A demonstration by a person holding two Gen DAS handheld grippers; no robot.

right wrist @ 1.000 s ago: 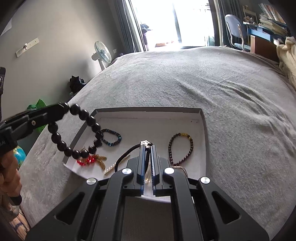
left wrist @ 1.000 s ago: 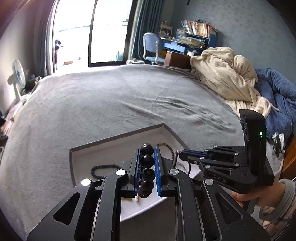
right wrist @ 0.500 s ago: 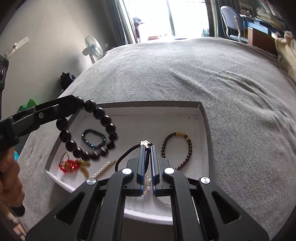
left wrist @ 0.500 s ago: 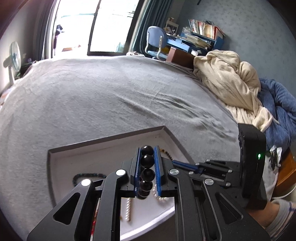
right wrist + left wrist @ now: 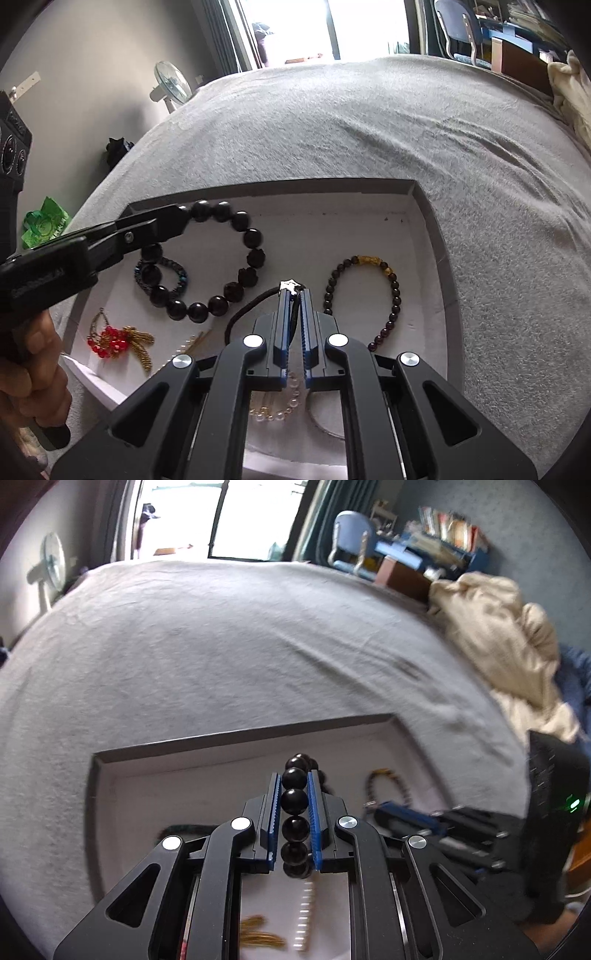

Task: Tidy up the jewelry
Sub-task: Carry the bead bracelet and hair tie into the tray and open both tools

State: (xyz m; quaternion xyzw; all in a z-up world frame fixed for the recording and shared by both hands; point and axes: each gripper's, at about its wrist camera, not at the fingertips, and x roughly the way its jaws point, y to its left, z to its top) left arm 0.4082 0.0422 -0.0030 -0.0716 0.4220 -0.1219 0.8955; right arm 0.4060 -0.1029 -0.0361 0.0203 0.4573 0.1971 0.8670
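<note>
1. On the grey bed cover [image 5: 369, 122] lies a shallow white tray [image 5: 332, 221] with a grey rim, holding several pieces of jewelry.
2. Left gripper [image 5: 294, 786]: its blue-lined fingers [image 5: 272, 812] are drawn narrow and clamp a bracelet of large black beads [image 5: 294, 800]. In the right wrist view this gripper [image 5: 186, 218] reaches in from the left, a hand [image 5: 31, 373] on its handle, and the black bead bracelet [image 5: 253, 236] hangs from its tips as an open ring over the left half of the tray. Whether the lowest beads touch the tray floor cannot be told.
3. Right gripper [image 5: 294, 295]: its fingers [image 5: 283, 317] are closed tight on a thin black cord [image 5: 243, 312]. A small white star-shaped charm [image 5: 289, 285] sits at the fingertips, and the cord loops down to the left over the tray. In the left wrist view this gripper [image 5: 384, 806] shows blurred at the right.
4. Small dark blue bead bracelet [image 5: 177, 273]: flat on the tray floor, partly behind the hanging black beads.
5. Dark red bead bracelet [image 5: 393, 295] with amber pieces at its top: flat in the right part of the tray, just beside the right gripper's tips and apart from them.
6. Red bead and gold piece [image 5: 114, 341]: near the tray's lower left edge.
7. Pearl strand [image 5: 280, 410]: on the tray floor below the right gripper, partly hidden by it.
8. Left wrist view is blurred; small items there cannot be made out sharply.
</note>
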